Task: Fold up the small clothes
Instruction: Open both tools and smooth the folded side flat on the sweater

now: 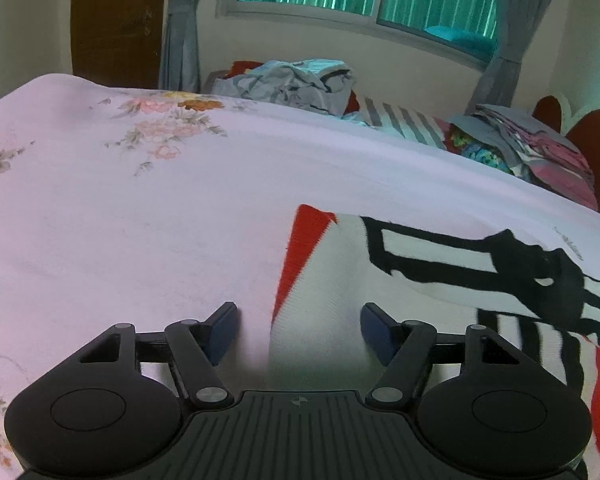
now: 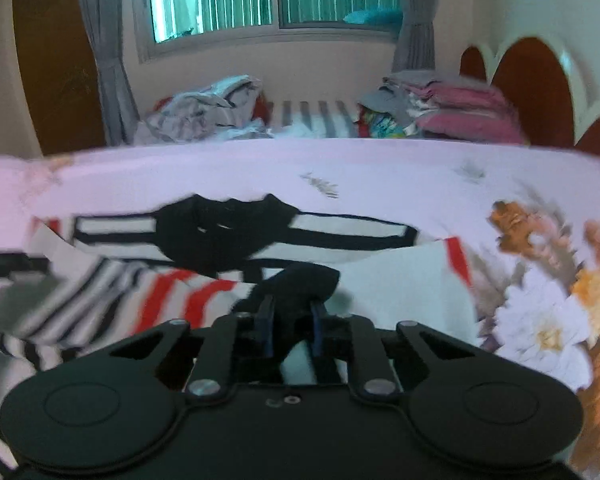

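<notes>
Your right gripper point(image 2: 291, 330) is pinched nearly closed on a black bit of the one striped garment point(image 2: 204, 288), which lies on the pink floral bedsheet point(image 1: 140, 220) w/ its long axis running across the view. Your left gripper point(image 1: 298, 330) is wide open, holding nothing; the garment's red-edged end point(image 1: 306, 252) sits right btwn its pads, so that hand is nearest for the next grab. Count: 1 garment in work, 2 grippers, 1 loose heap point(image 2: 208, 114) and 1 folded stack point(image 2: 456, 110) at the far side.
</notes>
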Motion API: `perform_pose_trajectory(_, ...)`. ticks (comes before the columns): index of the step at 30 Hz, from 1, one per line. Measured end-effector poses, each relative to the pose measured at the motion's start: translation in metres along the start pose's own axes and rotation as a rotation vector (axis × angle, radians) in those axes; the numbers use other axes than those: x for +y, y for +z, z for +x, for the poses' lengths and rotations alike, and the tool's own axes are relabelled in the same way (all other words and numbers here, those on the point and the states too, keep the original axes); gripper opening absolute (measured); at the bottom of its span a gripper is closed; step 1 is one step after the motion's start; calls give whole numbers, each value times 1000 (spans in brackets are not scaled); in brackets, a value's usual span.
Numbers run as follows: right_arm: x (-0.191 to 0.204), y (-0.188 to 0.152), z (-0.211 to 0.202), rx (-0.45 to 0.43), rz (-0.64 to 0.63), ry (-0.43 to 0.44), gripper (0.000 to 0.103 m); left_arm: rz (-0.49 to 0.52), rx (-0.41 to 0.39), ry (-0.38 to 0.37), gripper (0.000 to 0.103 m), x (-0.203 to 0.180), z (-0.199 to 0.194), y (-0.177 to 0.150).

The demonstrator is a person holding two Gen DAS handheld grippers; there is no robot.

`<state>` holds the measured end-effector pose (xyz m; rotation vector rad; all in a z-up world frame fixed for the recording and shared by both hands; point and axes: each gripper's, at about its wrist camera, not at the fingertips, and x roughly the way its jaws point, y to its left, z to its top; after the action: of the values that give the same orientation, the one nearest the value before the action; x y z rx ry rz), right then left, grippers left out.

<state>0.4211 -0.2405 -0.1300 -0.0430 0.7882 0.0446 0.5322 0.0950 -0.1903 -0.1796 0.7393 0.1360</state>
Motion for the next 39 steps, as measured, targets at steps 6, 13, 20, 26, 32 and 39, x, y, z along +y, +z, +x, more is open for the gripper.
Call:
perform_pose_trajectory(6,-19,-3,3,41,81,22,23,-19,-12,1,69,3,0,6)
perform_pose_trajectory(13,-12,17,-4,-50,80,30,31,-32,4,33,69,3,16,14)
perform_pose_trajectory(20,-2,6,27,72,22,0,35,-4,3,59,69,0,20,13)
perform_pose_trajectory(26,-12,6,12,52,59,18,39,0,-9,56,69,-1,-5,14)
perform_pose_trajectory(32,4,11,-3,13,60,95,44,37,-36,-1,69,-16,-39,6)
perform_pose_trajectory(39,29,6,-7,26,-5,147,45,85,-9,-75,69,-43,-70,-19)
